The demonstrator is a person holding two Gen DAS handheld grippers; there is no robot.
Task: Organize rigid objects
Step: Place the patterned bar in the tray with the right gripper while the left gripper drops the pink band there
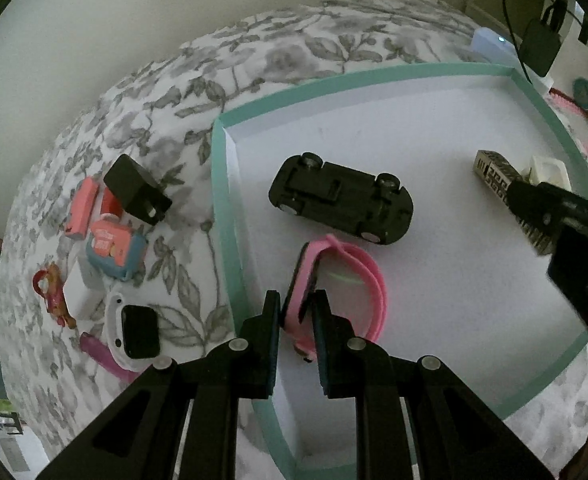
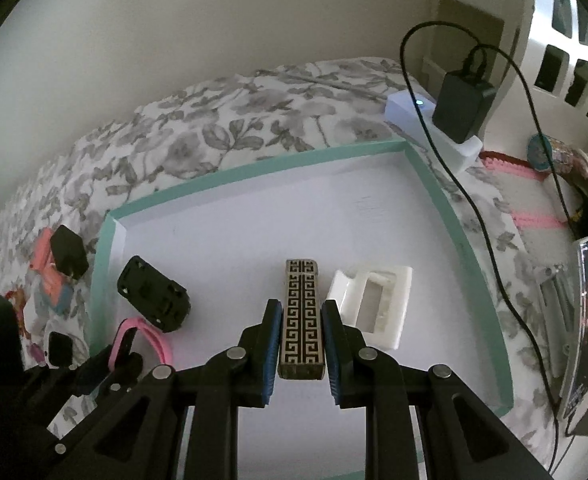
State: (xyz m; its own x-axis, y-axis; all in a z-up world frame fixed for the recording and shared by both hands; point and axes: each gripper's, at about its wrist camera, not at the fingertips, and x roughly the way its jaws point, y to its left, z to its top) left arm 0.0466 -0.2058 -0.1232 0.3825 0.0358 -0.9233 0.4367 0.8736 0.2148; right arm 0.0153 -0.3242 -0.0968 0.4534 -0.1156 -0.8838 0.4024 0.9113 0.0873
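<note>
Tray (image 2: pixel 460 240) w/ car (image 1: pixel 340 198); L gripper (image 1: pixel 296 308) clamping pink watch (image 1: pixel 334 280), R gripper (image 2: pixel 302 320) patterned block (image 2: pixel 302 316).

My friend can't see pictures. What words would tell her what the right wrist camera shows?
The right gripper has its jaws shut on a long patterned block over a white tray with a teal rim on a flowery bedspread. In the tray are a white plastic holder, an upside-down black toy car and a pink watch.

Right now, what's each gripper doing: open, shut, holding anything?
Left gripper: shut on the pink watch, over the teal tray.
Right gripper: shut on the patterned block.
</note>
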